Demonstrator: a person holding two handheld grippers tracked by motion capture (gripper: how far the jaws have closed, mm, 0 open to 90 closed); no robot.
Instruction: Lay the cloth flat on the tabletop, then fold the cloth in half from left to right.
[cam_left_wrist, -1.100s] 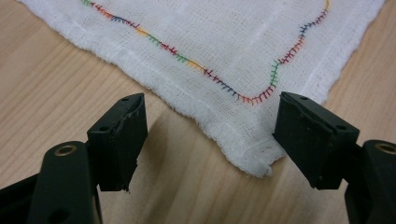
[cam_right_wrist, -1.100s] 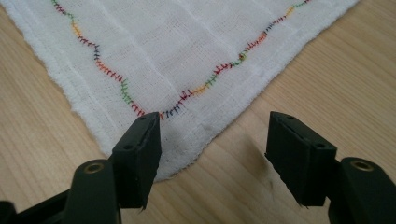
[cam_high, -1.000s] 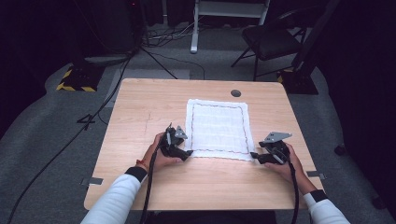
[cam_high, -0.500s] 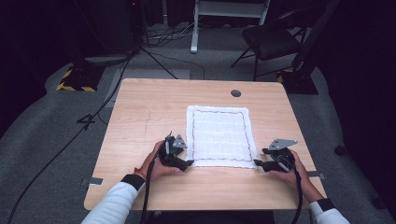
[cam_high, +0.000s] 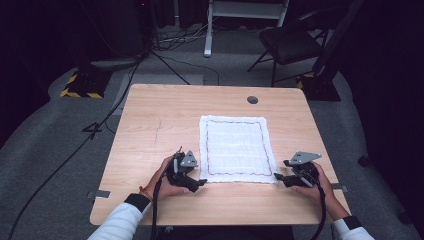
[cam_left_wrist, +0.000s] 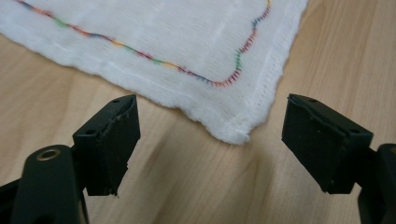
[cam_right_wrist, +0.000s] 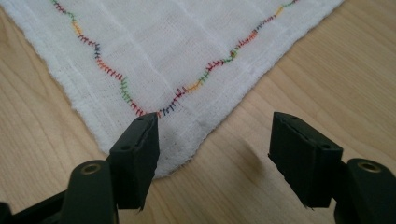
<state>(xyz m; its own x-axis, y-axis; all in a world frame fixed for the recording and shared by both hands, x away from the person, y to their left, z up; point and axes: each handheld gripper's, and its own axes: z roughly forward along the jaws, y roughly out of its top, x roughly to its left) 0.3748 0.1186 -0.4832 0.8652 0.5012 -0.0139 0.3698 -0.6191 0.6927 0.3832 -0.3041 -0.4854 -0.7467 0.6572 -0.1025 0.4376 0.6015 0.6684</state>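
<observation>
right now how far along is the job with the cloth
Done: the white cloth lies flat on the table. In hand: the left tongs and right tongs sit open, each at a near corner. Left: neither corner is gripped; any lift or fold, I'd guess, remains.

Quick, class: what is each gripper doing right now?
Left gripper: open, empty, at a cloth corner.
Right gripper: open, empty, at the other near corner.

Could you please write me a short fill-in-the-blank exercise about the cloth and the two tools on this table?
1. The white cloth lies ____ on the wooden table.
2. The left tool has its jaws ____.
3. The right tool points at a ____ of the cloth.

Missing words: flat; open; corner
</observation>
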